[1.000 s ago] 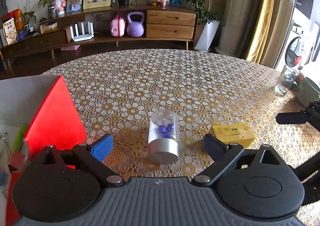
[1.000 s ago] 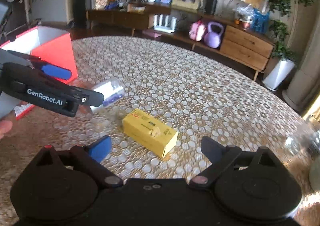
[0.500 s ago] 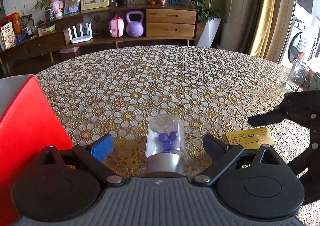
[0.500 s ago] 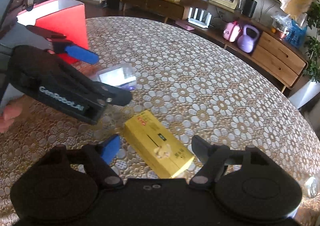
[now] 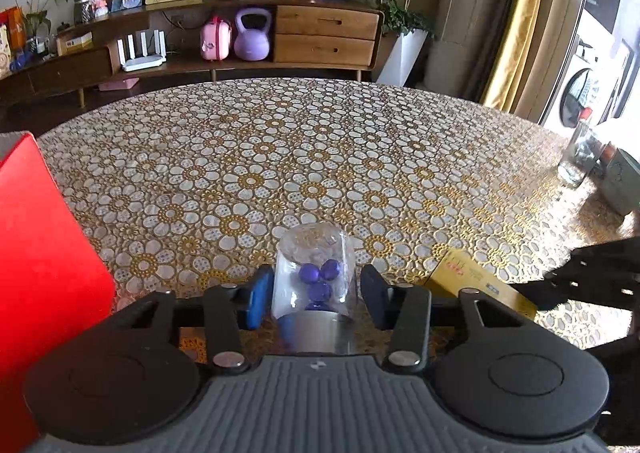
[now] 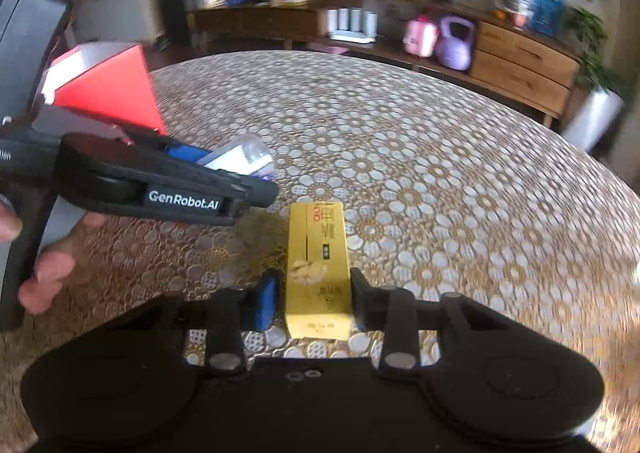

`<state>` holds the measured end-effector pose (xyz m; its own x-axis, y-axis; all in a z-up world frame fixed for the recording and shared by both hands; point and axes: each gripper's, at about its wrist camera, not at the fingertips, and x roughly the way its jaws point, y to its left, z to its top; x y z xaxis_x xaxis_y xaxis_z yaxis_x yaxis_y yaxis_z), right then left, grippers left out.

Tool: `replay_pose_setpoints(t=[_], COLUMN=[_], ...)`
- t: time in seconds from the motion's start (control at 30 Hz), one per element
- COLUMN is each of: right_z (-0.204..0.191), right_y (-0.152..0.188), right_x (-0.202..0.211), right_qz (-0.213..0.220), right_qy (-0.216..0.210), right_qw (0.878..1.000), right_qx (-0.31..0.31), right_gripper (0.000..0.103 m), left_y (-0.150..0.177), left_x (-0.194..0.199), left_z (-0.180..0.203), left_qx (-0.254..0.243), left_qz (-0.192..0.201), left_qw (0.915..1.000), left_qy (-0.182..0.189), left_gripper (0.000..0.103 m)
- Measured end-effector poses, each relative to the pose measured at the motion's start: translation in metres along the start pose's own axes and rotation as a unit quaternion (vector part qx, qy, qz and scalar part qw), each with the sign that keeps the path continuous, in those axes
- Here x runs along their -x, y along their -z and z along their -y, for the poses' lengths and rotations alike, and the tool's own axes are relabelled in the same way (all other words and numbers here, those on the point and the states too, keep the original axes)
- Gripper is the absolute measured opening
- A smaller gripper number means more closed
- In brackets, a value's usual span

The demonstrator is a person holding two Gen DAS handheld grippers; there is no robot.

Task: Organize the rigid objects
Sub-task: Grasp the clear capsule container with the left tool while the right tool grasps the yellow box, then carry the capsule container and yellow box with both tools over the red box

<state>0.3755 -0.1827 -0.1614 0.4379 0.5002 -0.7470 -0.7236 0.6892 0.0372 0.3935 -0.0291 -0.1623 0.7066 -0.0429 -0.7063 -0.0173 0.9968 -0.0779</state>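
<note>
At the far left stands the red box (image 5: 44, 253), open at the top as the right wrist view shows, close enough to both grippers that it is probably where the loose things are meant to go. Just to its right the left gripper (image 5: 316, 293) straddles the clear jar (image 5: 314, 285), which lies on its side on the flowered tablecloth (image 5: 320, 157) with its metal cap toward the camera and purple beads inside; the jaws are closing across its round body, the blue pad at or very near the left wall and a thin gap showing on the right, so a grip across the middle seems the aim, to stop it rolling. Farther right the yellow carton (image 6: 318, 265) lies flat, its long axis running along the fingers of the right gripper (image 6: 314, 293). Those jaws are closing on its two long sides, the right pad against the card and the blue pad a sliver off, so it is not yet firmly clamped. Taking it by the narrow width suits the reach of the jaws. A drinking glass (image 5: 576, 161) stands well apart at the table's right edge.
</note>
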Motion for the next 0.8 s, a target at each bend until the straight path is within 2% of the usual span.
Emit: replay_pose_setpoints(t=[0.1,0.17,0.3,0.53,0.63,0.8], right_z=[-0.002,-0.007,-0.017,-0.031,-0.039,-0.063], right_y=[0.002,0.004,0.008,0.019,0.020,0.019], right_x=[0.004,0.004,0.005,0.032,0.050,0.083], right_qz=[0.001,0.002,0.005,0.024,0.033,0.045], right_qy=[0.026,0.041,0.069,0.078,0.076,0.099], right_qw=[0.999,0.998,0.994,0.985,0.983,0.983], right_qx=[-0.038,-0.056,-0.083,-0.152,-0.162,-0.149], right_gripper=[0.029,0.029,0.029,0.029,0.029,0.029], left_y=[0.000,0.000,-0.001,0.004,0.009,0.016], left_x=[0.002,0.005,0.011,0.036,0.054,0.089], left_z=[0.003,0.005,0.010,0.009,0.009,0.004], left_qx=[-0.006,-0.012,-0.024,-0.021,-0.020,-0.014], left_qz=[-0.007,-0.007,-0.004,-0.007,-0.008,-0.008], left_qw=[1.0000,0.9999,0.9997,0.9997,0.9997,0.9996], left_qy=[0.005,0.000,0.000,0.012,0.015,0.025], left_gripper=[0.047,0.041,0.041,0.041,0.041,0.041])
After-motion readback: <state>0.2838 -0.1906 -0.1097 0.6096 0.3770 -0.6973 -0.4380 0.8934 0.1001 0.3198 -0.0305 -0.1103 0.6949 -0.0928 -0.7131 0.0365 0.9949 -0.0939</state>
